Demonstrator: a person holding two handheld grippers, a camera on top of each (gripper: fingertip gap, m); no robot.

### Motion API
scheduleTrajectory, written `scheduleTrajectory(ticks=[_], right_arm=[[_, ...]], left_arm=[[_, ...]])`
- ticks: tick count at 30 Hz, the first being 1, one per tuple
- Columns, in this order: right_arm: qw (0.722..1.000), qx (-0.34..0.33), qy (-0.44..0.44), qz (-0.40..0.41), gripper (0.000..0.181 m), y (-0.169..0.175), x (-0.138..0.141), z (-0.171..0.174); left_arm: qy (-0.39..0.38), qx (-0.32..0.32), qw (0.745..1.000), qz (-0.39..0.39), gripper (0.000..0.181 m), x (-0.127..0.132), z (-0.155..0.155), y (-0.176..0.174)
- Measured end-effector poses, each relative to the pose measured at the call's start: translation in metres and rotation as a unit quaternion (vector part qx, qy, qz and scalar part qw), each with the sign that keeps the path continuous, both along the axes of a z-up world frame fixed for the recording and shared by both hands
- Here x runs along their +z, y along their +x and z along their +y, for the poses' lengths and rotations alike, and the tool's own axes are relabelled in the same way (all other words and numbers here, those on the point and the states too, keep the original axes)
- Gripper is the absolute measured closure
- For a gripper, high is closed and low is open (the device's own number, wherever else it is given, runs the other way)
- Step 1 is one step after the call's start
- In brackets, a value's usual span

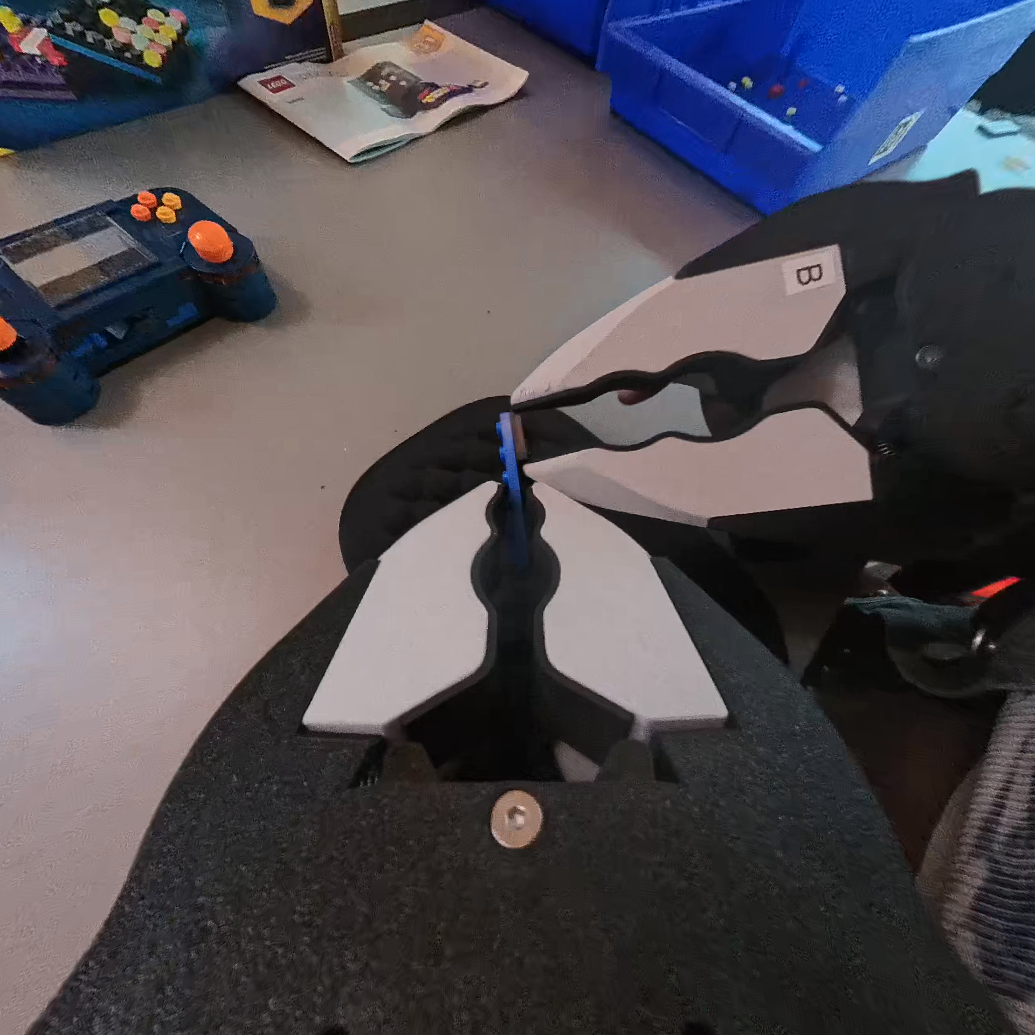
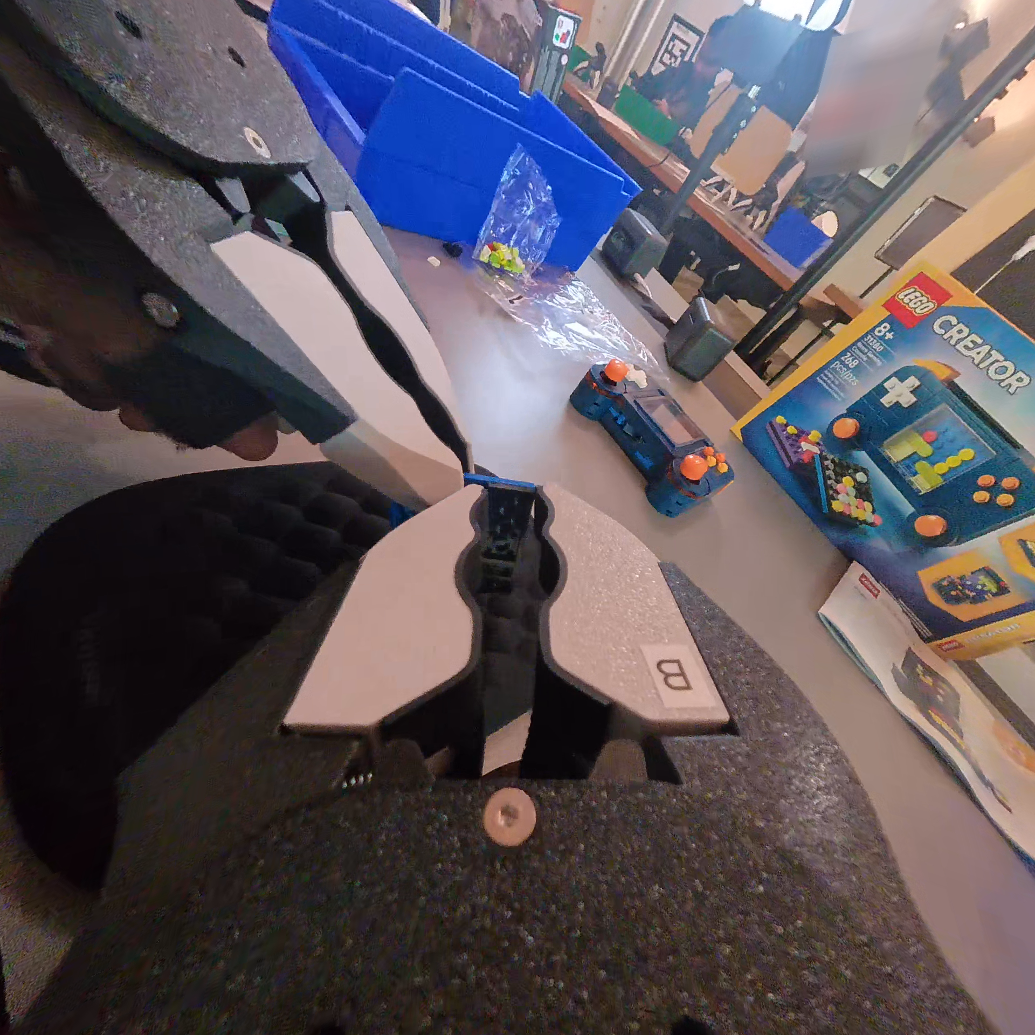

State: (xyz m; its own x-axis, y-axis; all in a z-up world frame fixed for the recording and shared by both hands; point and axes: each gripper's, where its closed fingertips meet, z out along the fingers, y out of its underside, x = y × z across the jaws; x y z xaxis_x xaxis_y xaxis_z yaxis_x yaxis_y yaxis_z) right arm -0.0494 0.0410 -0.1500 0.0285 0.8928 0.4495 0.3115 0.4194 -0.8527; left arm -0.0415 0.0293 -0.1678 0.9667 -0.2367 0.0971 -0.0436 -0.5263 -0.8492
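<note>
**A:** What does the left gripper [image 1: 515,492] hold?

**B:** A bright blue plate [image 1: 511,453], pinched on edge. The jaws are drawn in narrow on it. The plate's long axis runs out along the fingers, and its far end sticks out past the tips. In the left wrist view the studs face left.

**A:** And the right gripper [image 2: 507,488]?

**B:** It is also closed down narrow, on a dark blue piece [image 2: 502,537]. In the right wrist view the hollow underside shows. That piece lies lengthwise between the fingers too, reaching just to the tips.

**A:** How do the two stand to each other?

**B:** Tip to tip and roughly at right angles. In the left wrist view the right gripper comes in from the right, and its tips meet the plate's smooth right face at the far end that sticks out. Whether the two pieces are pressed together or only touching cannot be told.

**A:** What lies around them?

**B:** Both grippers are over a black dimpled pad [image 2: 168,588] on the grey table [image 1: 392,280]. A brick-built handheld console [image 1: 112,291] sits well apart to the left. An instruction booklet [image 1: 386,95] and blue bins [image 1: 784,101] are at the far side. The right wrist view adds the set's box [image 2: 896,437] and a clear bag of small pieces [image 2: 515,224] by the bins.
</note>
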Motion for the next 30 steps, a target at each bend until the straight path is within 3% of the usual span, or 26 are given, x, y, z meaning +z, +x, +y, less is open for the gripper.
scheduleTrajectory(ticks=[4, 12, 21, 30], right_arm=[[0.999, -0.019, -0.026, -0.027, 0.167, 0.003, -0.006, 0.007], [0.990, -0.021, -0.135, -0.043, 0.166, 0.011, -0.010, 0.007], [0.991, -0.047, 0.118, -0.031, 0.165, 0.020, -0.008, 0.007], [0.980, -0.016, 0.199, -0.016, 0.164, 0.018, -0.006, 0.008]], left_arm=[[-0.010, -0.018, 0.997, 0.070, 0.175, -0.004, 0.005, 0.002], [-0.002, -0.034, 0.995, 0.094, 0.175, -0.004, 0.006, 0.009], [-0.023, -0.036, 0.997, 0.072, 0.177, -0.009, 0.009, 0.011], [-0.057, -0.040, 0.997, 0.015, 0.176, -0.010, 0.014, 0.010]])
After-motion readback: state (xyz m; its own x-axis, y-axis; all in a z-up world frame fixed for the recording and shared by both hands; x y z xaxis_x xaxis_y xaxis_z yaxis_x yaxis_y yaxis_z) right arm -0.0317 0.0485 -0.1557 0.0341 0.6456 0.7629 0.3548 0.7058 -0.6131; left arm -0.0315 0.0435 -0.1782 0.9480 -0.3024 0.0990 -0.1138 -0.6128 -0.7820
